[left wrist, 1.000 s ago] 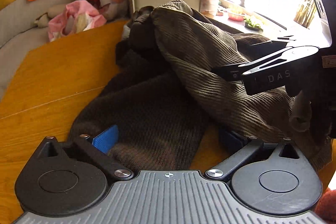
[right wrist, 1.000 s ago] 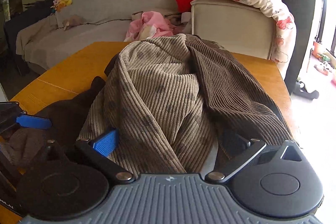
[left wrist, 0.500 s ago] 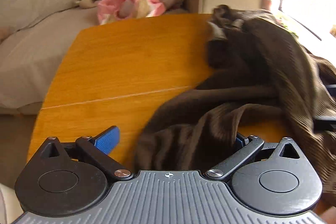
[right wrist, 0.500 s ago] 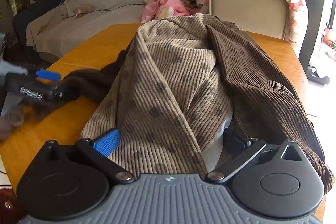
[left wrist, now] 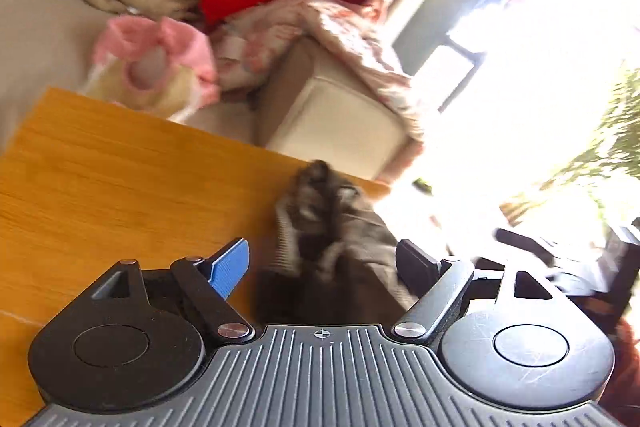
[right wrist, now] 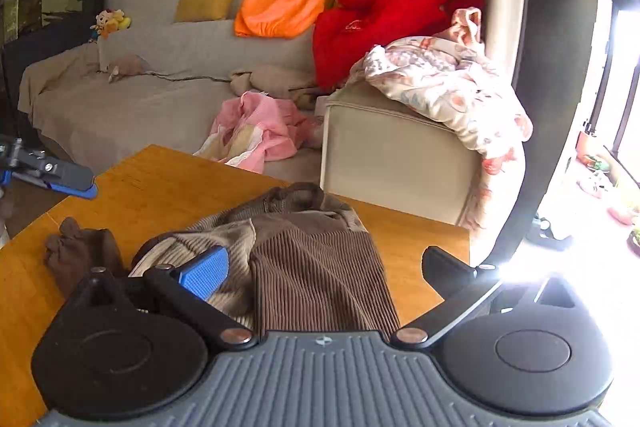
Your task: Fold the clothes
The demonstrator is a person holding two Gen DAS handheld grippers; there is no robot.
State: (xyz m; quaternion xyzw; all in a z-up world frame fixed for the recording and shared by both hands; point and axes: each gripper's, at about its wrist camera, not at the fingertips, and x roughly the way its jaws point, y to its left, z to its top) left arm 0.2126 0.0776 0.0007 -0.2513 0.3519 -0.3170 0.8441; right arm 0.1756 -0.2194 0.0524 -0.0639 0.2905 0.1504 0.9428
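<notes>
Corduroy was the whole story: a brown ribbed corduroy garment [right wrist: 316,267] lay crumpled on the orange-toned wooden bench [right wrist: 168,187], its lighter tan inner side folded out on the left and a dark brown sleeve end [right wrist: 76,247] trailing off toward the bench's left edge. Its collar end pointed toward the far edge, near the beige sofa arm [right wrist: 384,155] with the floral blanket [right wrist: 452,95] draped over it.

The right hand-held gripper [right wrist: 324,267] hung above the garment with its jaws spread wide, blue pad [right wrist: 204,273] on one side and black finger on the other, and nothing was pinched between them; the cloth sat below, apart from the pads.

The left hand-held gripper [left wrist: 320,263] was tilted and blurry in its own view. Its jaws had just been closing a bit but stood well apart, with the bunched-up end of the garment [left wrist: 320,219] showing in the gap, not pressed by either pad as far as I could tell. From the right wrist view it poked in at the far left [right wrist: 60,179], off the side of the bench.

Behind it all, a pink cloth [right wrist: 256,131], a red plush thing [right wrist: 384,23] and an orange pumpkin-looking cushion [right wrist: 284,3] sat on the sofa.
</notes>
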